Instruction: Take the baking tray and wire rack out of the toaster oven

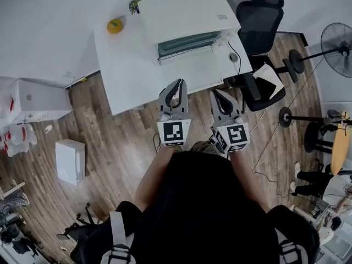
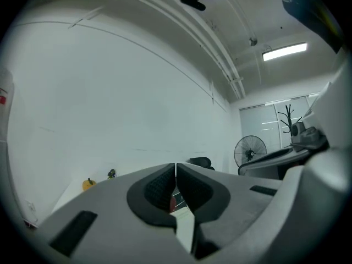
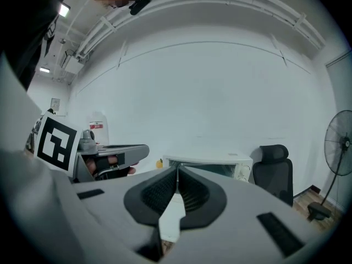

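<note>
Left tongs and right tongs: both fully closed and empty, short of the tabletop. The toaster oven stands on it. Baking tray and wire rack are not visible, presumably inside. Expect thin, stiff, light, slippery metal; grip each at its front edge.

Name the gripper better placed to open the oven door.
Left, narrowly. Both are shut, empty, short of the table, but the left gripper faces the middle of the oven door; the right gripper lines up with its right end.
</note>
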The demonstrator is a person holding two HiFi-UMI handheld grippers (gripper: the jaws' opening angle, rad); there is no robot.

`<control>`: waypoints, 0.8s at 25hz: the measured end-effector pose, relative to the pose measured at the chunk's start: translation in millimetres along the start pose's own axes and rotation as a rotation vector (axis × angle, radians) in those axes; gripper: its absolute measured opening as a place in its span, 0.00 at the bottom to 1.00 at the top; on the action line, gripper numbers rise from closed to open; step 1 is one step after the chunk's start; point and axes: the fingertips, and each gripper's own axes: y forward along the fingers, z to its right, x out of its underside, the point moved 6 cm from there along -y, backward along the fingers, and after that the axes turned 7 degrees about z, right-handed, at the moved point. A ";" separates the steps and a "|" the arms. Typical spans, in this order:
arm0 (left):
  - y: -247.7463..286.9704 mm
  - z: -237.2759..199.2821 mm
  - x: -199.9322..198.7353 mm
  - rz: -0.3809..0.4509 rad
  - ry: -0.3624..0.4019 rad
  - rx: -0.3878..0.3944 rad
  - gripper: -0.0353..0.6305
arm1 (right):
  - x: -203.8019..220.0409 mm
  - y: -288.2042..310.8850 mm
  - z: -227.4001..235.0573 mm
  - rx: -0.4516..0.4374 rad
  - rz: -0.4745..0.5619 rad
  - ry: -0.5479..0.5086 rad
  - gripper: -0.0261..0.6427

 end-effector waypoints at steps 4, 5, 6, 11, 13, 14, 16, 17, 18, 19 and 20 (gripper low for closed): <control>14.7 -20.7 -0.7 0.027 -0.016 -0.012 0.10 | 0.9 19.1 -8.5 -0.021 -0.016 -0.008 0.09; 17.1 -24.0 -1.4 0.041 -0.025 -0.014 0.10 | 2.2 22.2 -10.1 -0.024 -0.020 -0.006 0.09; 19.0 -27.4 -1.2 0.045 -0.031 -0.016 0.10 | 3.6 25.6 -11.1 -0.025 -0.025 -0.003 0.09; 22.8 -43.8 6.9 -0.011 -0.010 -0.022 0.10 | 7.7 43.4 -9.6 -0.014 -0.044 0.003 0.09; 25.2 -50.3 8.4 -0.021 0.002 -0.027 0.10 | 7.1 52.7 -8.7 -0.020 -0.041 0.001 0.09; 26.0 -53.2 9.4 -0.026 0.010 -0.031 0.10 | 6.9 57.1 -9.3 -0.029 -0.036 0.003 0.09; 26.4 -55.9 10.2 -0.032 0.026 -0.039 0.10 | 8.2 63.7 -10.9 -0.052 -0.026 0.010 0.09; 26.0 -56.0 10.7 -0.036 0.034 -0.043 0.10 | 9.9 66.4 -11.6 -0.066 -0.026 0.014 0.09; 25.5 -56.0 12.1 -0.041 0.042 -0.047 0.10 | 12.0 69.2 -12.3 -0.080 -0.027 0.017 0.09; 25.2 -56.4 14.7 -0.049 0.047 -0.054 0.10 | 13.5 72.6 -13.0 -0.097 -0.029 0.019 0.09; 25.6 -57.6 18.3 -0.060 0.050 -0.065 0.10 | 13.8 76.8 -13.6 -0.114 -0.028 0.019 0.09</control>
